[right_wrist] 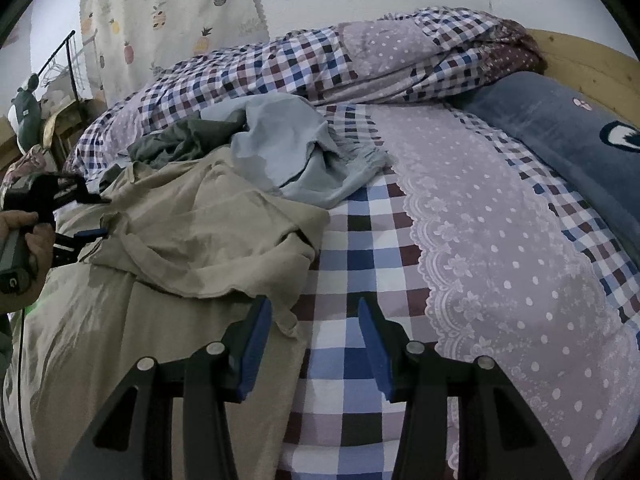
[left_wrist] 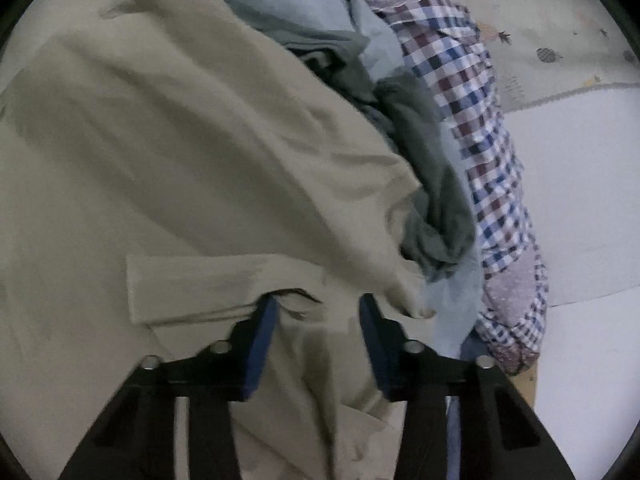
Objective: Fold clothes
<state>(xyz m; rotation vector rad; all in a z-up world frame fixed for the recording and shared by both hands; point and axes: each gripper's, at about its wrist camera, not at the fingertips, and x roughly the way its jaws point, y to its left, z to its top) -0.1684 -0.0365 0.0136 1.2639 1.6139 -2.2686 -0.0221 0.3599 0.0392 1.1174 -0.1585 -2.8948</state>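
The left hand-held gripper (left_wrist: 316, 308) is hovering with jaws apart over the beige shirt (left_wrist: 168, 152); the right hand-held gripper (right_wrist: 316, 312) is gaping at its hem. The shirt is lying crumpled on the bed (right_wrist: 360, 248), unfolded, beside grey (right_wrist: 176, 140) and blue clothes (right_wrist: 288, 148). A curtain (right_wrist: 160, 12) is hanging behind the bed.
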